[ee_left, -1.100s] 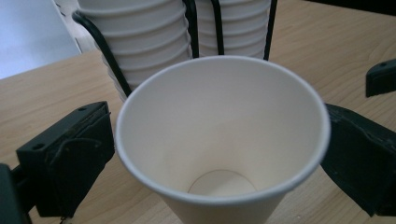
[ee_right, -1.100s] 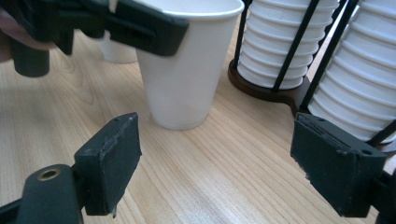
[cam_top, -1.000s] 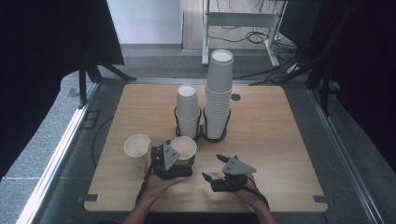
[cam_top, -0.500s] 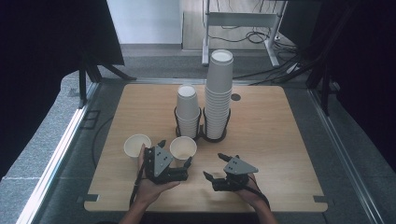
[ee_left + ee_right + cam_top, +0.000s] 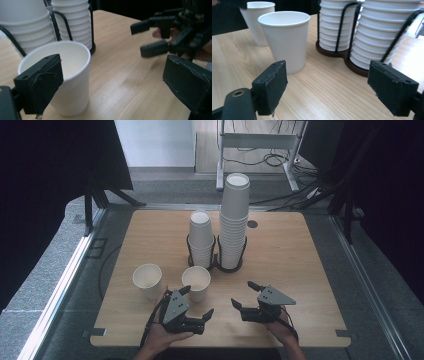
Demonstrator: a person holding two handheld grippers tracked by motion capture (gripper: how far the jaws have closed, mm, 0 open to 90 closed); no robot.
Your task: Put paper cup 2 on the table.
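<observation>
Two paper cups (image 5: 196,281) (image 5: 147,280) already stood loose on the worktop (image 5: 300,265), before the two stacks (image 5: 235,222) in the wire holder (image 5: 216,264). The left tool (image 5: 199,302), jaws apart and just narrowing with nothing between them, sat beside the nearer cup. The right tool (image 5: 244,294) was open and empty. More unstacking seemed left.

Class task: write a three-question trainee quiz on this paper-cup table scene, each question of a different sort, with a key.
1. How many loose cups stand outside the rack?
2. True or false: the left gripper grips the near cup.
3. Which stack is taller: A, the left stack; B, the right stack?

Key: 1. Two, the near cup and the far cup. 2. False; its fingers stand apart, the cup beside one. 3. B.
</observation>
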